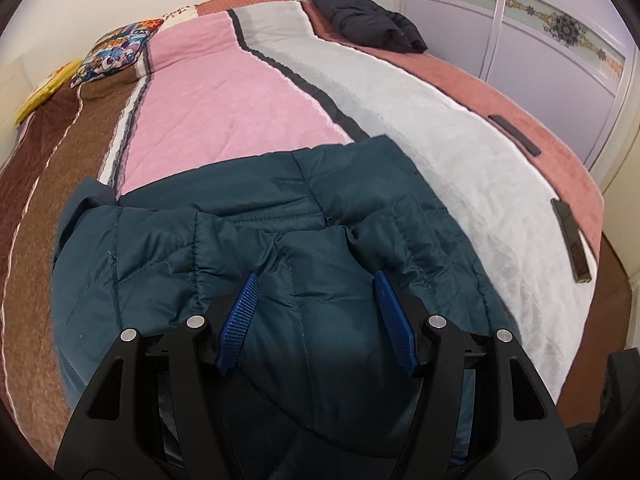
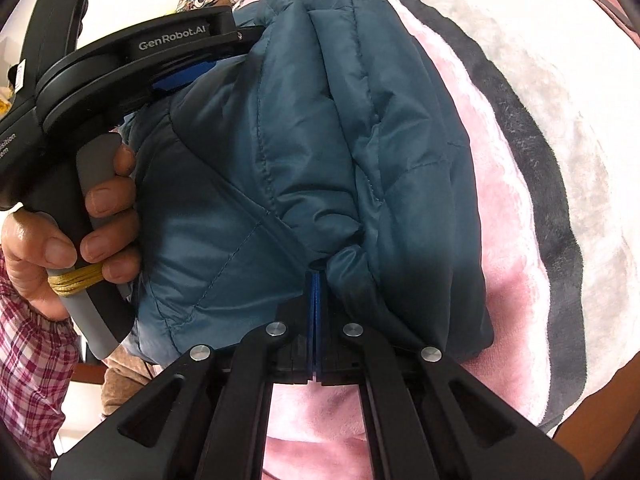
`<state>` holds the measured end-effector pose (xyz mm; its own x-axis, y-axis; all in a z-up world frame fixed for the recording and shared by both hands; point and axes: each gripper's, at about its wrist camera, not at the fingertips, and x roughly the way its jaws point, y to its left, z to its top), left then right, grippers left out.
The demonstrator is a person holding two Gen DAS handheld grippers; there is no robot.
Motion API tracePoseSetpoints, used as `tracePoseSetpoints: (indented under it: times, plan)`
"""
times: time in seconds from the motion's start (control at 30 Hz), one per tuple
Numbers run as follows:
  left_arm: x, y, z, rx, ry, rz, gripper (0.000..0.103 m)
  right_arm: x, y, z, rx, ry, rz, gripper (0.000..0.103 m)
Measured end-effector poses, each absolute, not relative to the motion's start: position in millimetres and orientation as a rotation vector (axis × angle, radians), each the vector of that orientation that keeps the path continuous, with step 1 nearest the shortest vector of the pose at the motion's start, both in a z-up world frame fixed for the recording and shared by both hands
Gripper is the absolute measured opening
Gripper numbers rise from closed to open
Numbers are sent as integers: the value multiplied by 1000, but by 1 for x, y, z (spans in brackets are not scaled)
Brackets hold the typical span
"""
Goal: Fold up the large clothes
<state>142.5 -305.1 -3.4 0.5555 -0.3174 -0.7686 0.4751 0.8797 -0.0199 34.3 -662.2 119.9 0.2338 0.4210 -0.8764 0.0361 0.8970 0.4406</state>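
The teal quilted puffer jacket point(image 1: 248, 232) lies bunched at the near end of the bed, on the striped plush blanket point(image 1: 224, 92) of brown, pink, grey and white bands. Beyond it I see a long open run of blanket up to the patterned pillow point(image 1: 120, 54) and the black padded jacket point(image 1: 364, 16) at the far end. To the right, the pink bed edge carries two dark flat rectangular objects point(image 1: 516, 134), one near the corner; white wardrobe doors point(image 1: 540, 52) stand just past that edge.

My left gripper point(image 1: 316, 288) is spread wide, its blue ribbed fingers point(image 1: 244, 312) straddling a raised fold of the jacket, with fabric filling the gap between them. I cannot tell whether the pads press the cloth.

My right gripper point(image 2: 316, 280) is clamped, blue pads together, on a pinched tuck of the jacket point(image 2: 304, 152), which rises in thick folds directly ahead of it. The left gripper's body point(image 2: 132, 56) and the hand point(image 2: 80, 216) holding its handle sit against the jacket's left side.

The jacket's lower portion is hidden beneath both gripper frames; sleeves and collar I cannot make out. The left view's right side is blurred.
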Motion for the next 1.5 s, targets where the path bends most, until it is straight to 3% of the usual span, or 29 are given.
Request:
tracePoseSetpoints:
  times: [0.5, 0.57, 0.63, 0.8, 1.17, 1.27, 1.4, 1.5]
  plan:
    - [98, -229, 56, 118, 785, -417, 62, 29, -644, 144, 399, 1295, 252, 3]
    - [91, -210, 59, 91, 789, -415, 66, 27, -645, 153, 403, 1281, 261, 8]
    - [84, -189, 58, 54, 801, -415, 68, 27, -652, 165, 413, 1257, 268, 27]
    - [69, -133, 36, -85, 884, -430, 74, 39, -678, 193, 406, 1160, 208, 56]
    - [68, -96, -41, -440, 1073, -546, 81, 111, -715, 142, 661, 1286, 186, 68]
    - [74, -106, -54, -460, 1096, -573, 82, 128, -712, 123, 674, 1347, 179, 69]
    - [88, -117, -74, -468, 1117, -571, 90, 136, -706, 107, 674, 1387, 187, 78]
    - [95, -122, -82, -482, 1119, -592, 92, 136, -703, 97, 711, 1391, 218, 76]
